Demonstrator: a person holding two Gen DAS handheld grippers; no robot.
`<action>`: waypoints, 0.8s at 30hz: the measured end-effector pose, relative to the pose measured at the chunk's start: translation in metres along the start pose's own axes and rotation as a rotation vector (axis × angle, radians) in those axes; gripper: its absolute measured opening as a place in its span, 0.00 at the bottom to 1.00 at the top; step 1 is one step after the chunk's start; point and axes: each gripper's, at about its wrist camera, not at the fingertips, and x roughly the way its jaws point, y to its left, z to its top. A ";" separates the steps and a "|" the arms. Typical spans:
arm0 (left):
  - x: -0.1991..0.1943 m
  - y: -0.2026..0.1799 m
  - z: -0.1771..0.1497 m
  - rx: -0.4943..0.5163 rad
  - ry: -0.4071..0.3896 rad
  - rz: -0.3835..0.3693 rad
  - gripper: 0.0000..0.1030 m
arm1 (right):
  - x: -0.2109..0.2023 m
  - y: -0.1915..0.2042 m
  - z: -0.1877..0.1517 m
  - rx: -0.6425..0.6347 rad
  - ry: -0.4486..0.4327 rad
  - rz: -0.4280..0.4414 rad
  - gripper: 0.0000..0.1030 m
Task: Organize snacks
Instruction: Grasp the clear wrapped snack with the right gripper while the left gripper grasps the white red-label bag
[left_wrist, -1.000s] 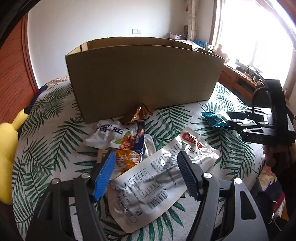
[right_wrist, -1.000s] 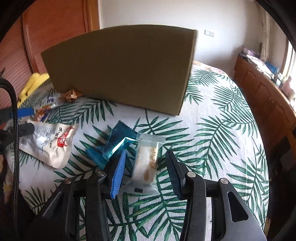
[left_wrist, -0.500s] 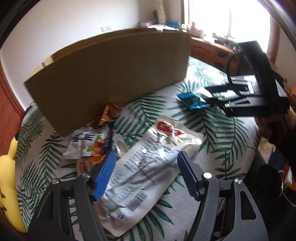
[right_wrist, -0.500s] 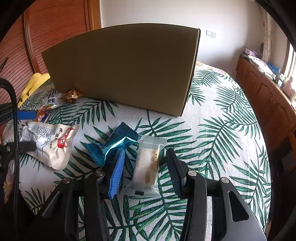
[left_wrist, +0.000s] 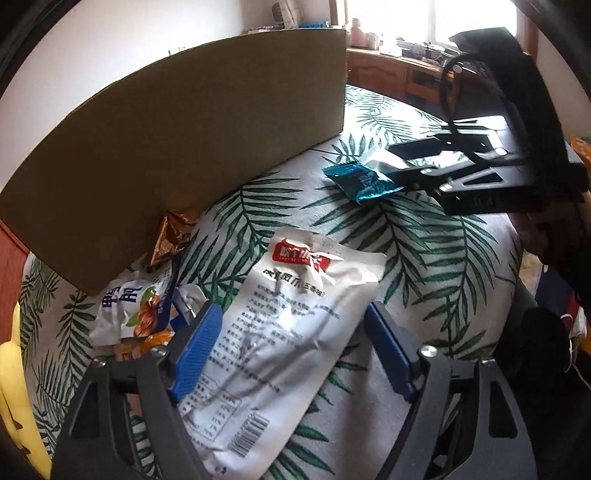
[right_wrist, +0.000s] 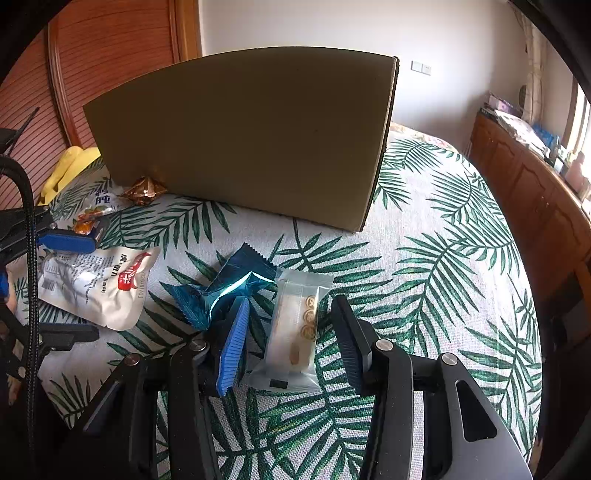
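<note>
Standing here, I worry most about the left tongs (left_wrist: 291, 343): they are spread wide over the big white snack pouch (left_wrist: 280, 332), which lies flat and slack on the palm-leaf bedspread (left_wrist: 424, 258), so a squeeze could slide off the glossy film or pinch the cloth with it. The pouch also overlaps the smaller packets at lower left of the left view, the white-and-blue nut packet (left_wrist: 129, 310) and an orange one (left_wrist: 147, 341) beneath; lifting it may drag those along or scatter them. A gold foil candy (left_wrist: 171, 236) sits right against the foot of the cardboard box (left_wrist: 184, 147), easy to knock under.

The right tongs (right_wrist: 291, 343) are likewise parted, gripping nothing. Between their blue pad (right_wrist: 232, 350) and black finger lies the translucent biscuit packet (right_wrist: 295, 332), lengthwise along the fingers, in the lower centre of the right view. The crumpled teal foil wrapper (right_wrist: 225, 288) touches the blue pad on its outer side and nearly meets the biscuit packet, so closing could catch both, or nudge the teal one away. I cannot tell whether the fingertips touch the bedspread.

In the left view the pouch fills the gap between the fingers, its red label end pointing up towards the box, its barcode end at the bottom under the tongs' frame. The box stands upright behind everything, its opening out of sight, so whatever gets lifted must clear that tall wall.
</note>
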 end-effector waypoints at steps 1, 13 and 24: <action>0.001 0.001 0.000 -0.011 0.003 -0.011 0.81 | 0.000 0.000 0.000 0.000 0.000 0.000 0.45; 0.013 0.005 -0.001 -0.050 0.007 -0.044 0.89 | -0.001 0.002 -0.001 0.001 0.000 0.000 0.46; 0.018 0.006 0.009 -0.045 0.035 -0.058 0.86 | -0.001 0.002 0.000 0.001 0.000 0.000 0.46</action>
